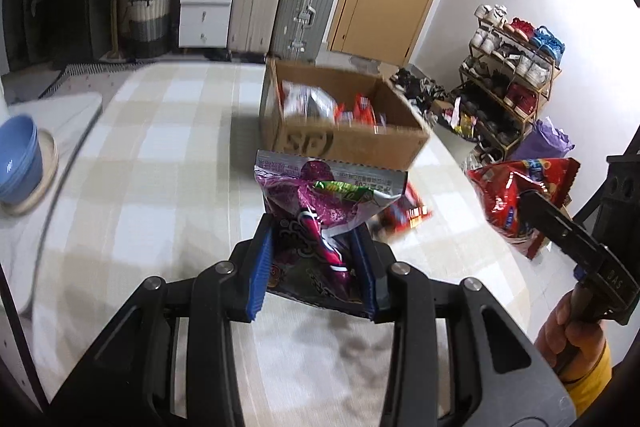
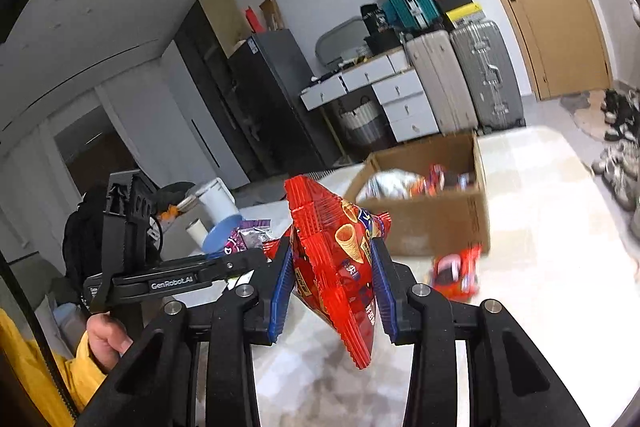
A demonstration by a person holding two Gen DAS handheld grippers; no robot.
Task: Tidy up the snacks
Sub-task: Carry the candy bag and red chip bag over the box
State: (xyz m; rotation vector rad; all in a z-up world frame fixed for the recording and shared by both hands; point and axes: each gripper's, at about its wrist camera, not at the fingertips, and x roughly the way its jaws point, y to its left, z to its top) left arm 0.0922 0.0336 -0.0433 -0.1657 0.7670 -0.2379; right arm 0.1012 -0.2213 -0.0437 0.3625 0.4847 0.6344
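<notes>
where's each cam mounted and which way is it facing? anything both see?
Left wrist: on the left gripper, facing down over the checked table; its jaws clamp a purple snack bag; right gripper and hand at right.
Right wrist: on the right gripper, nearer level, facing the room; jaws clamp a red snack bag; left gripper and hand at left.
Shared: cardboard box, both bags.

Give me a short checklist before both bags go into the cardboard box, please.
1. Left gripper jaws clamp the purple bag: ok.
2. Right gripper jaws clamp the red bag: ok.
3. Both bags lifted off the table: ok.
4. Cardboard box open on top: ok.
5. Room left in the box for two bags: cannot tell.
6. Red packet lying before the box, not in the path: cannot tell.
</notes>
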